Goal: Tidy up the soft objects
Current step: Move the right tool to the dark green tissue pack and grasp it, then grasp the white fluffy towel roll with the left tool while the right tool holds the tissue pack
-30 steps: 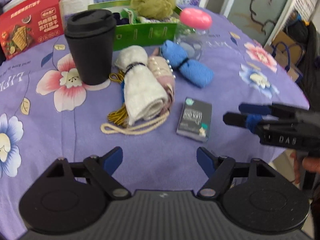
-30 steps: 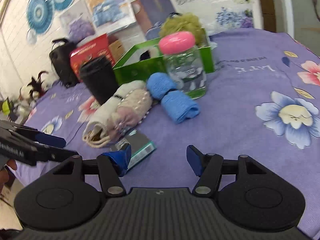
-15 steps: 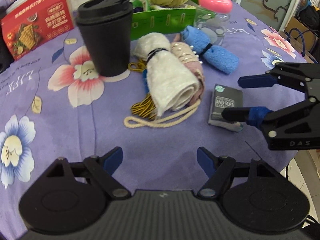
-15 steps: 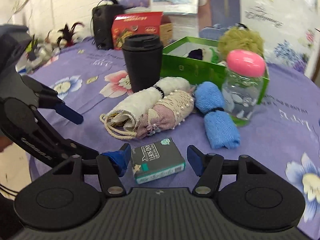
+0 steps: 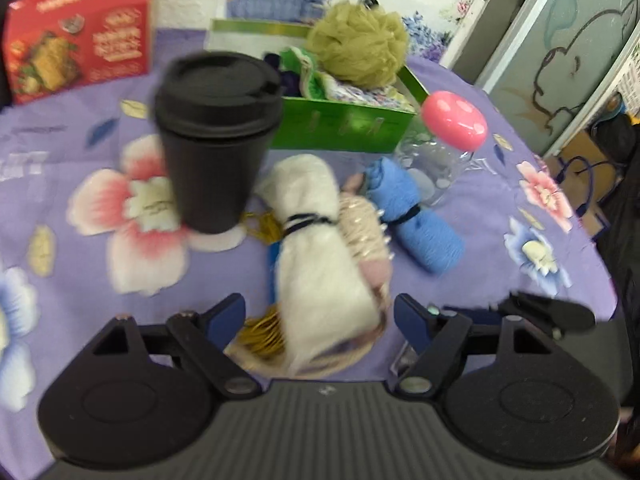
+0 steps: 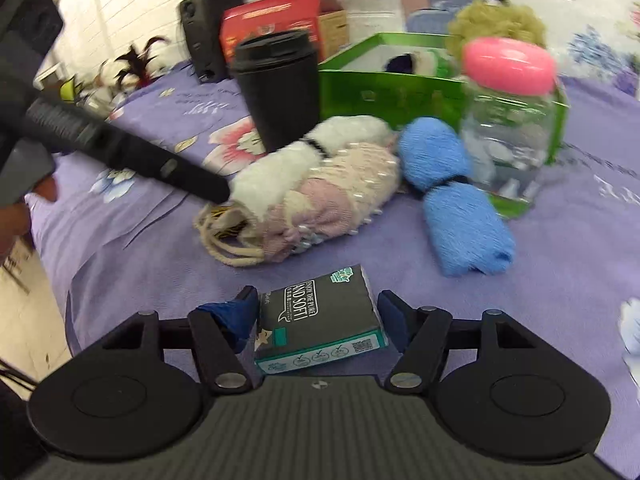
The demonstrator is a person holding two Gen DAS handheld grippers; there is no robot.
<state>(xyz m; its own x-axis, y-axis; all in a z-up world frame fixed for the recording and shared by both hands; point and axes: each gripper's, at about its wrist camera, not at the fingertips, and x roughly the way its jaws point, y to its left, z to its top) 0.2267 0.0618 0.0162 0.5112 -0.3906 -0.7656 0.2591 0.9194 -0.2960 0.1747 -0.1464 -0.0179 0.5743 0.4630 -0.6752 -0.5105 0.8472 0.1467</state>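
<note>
The white rolled towel point(image 5: 320, 256) lies on the purple flowered tablecloth point(image 5: 100, 280) just in front of the black lidded cup point(image 5: 216, 140), between the parted, empty fingers of the left gripper point(image 5: 318, 316). Behind the cup stand a green box point(image 5: 344, 124) and a red carton point(image 5: 80, 56) with blurred, unreadable print. The right gripper point(image 6: 314, 312), jaws opening, straddles without pressing a dark tissue pack point(image 6: 320, 320) marked, apparently, "AND SOFT".

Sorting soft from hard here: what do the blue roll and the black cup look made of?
Blue roll: terry-like cloth, going by its fuzzy matte nap and the dent under its tie. Black cup: probably rigid plastic, with smooth matte walls and a moulded lid.
</note>
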